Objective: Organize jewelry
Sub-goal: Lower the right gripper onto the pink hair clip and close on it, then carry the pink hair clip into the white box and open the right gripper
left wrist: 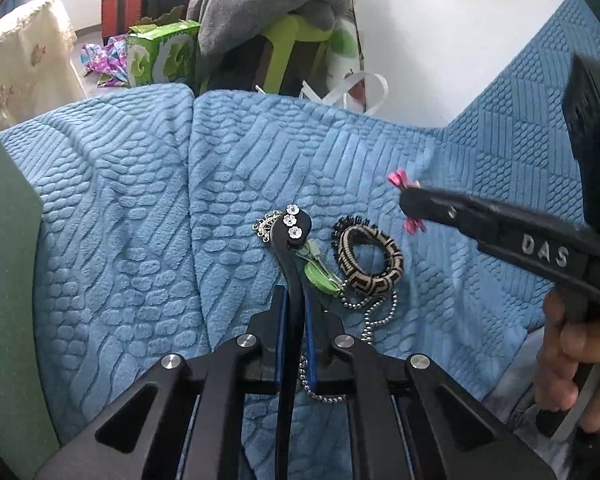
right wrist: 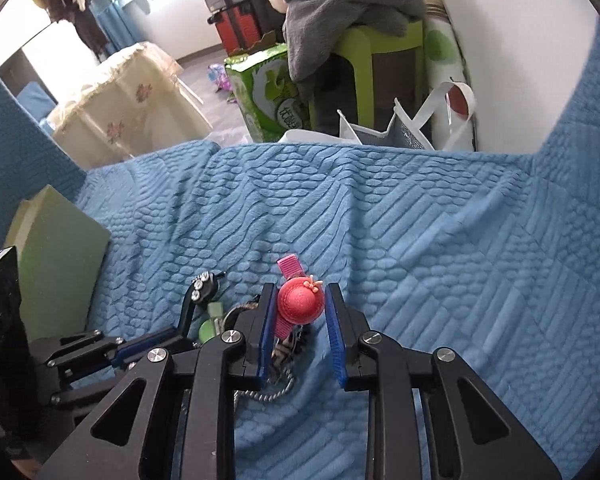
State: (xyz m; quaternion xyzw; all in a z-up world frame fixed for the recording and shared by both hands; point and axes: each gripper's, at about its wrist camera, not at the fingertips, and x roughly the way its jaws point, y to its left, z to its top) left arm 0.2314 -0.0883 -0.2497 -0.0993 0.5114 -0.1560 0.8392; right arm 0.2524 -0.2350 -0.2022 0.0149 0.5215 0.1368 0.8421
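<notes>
two claws over a jewelry heap on the blue blanket

the left claw (left wrist: 296, 280) is clenched on a black hair clip (left wrist: 294, 226) set with three white flowers, its tip raised over the blue blanket (left wrist: 140, 200). just beside it lie a patterned woven bracelet (left wrist: 374, 258), a green clip (left wrist: 318, 272) and a ball chain (left wrist: 374, 316). the right claw (right wrist: 300, 320) is grasping a pink hair clip (right wrist: 300, 300) with a red hat ornament, lifted above the heap. a hand (left wrist: 576, 364) grips its handle.
</notes>
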